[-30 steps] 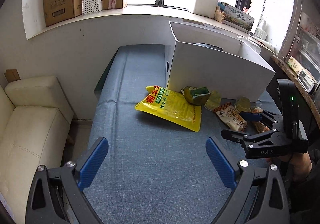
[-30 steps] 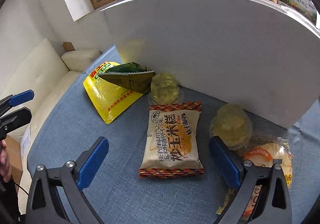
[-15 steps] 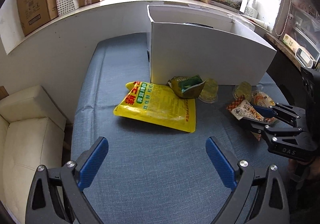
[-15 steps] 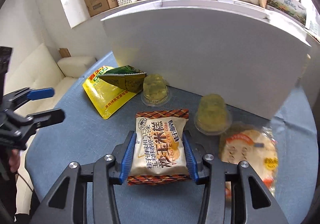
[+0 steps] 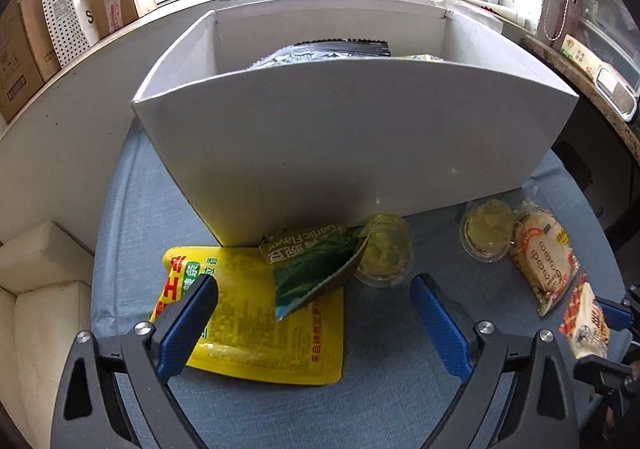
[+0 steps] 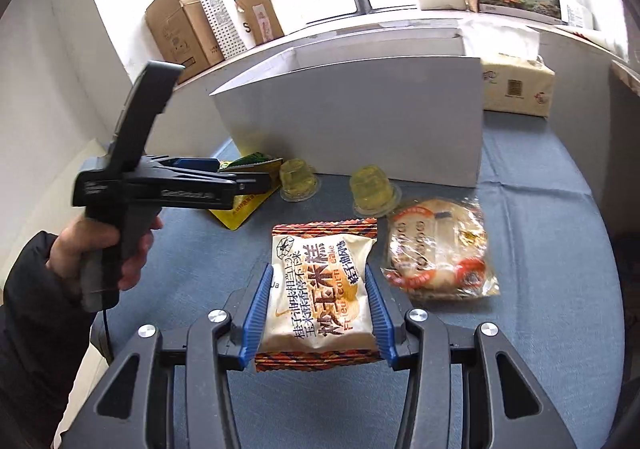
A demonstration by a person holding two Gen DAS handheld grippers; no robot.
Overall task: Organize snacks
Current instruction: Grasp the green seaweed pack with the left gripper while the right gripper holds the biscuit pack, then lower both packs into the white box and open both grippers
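My right gripper (image 6: 317, 303) is clamped on the corn cake pack (image 6: 320, 291), both blue pads pressing its sides. The pack sits between them, lifted just off the blue cloth (image 6: 552, 289). My left gripper (image 5: 312, 323) stands wide with nothing between its pads; it hangs over the yellow bag (image 5: 256, 329) and the green garlic pack (image 5: 312, 269), which lies partly on that bag and leans toward the white box (image 5: 352, 137). My left hand (image 6: 100, 253) grips its handle. Two jelly cups (image 6: 298, 181) stand on the cloth close to the box's front wall, one just beside the green pack, the other (image 6: 374, 191) beside the clear-wrapped round cake (image 6: 438, 247). Inside the box I see a silver bag (image 5: 316, 53). Cardboard boxes (image 6: 184, 33) line the windowsill.
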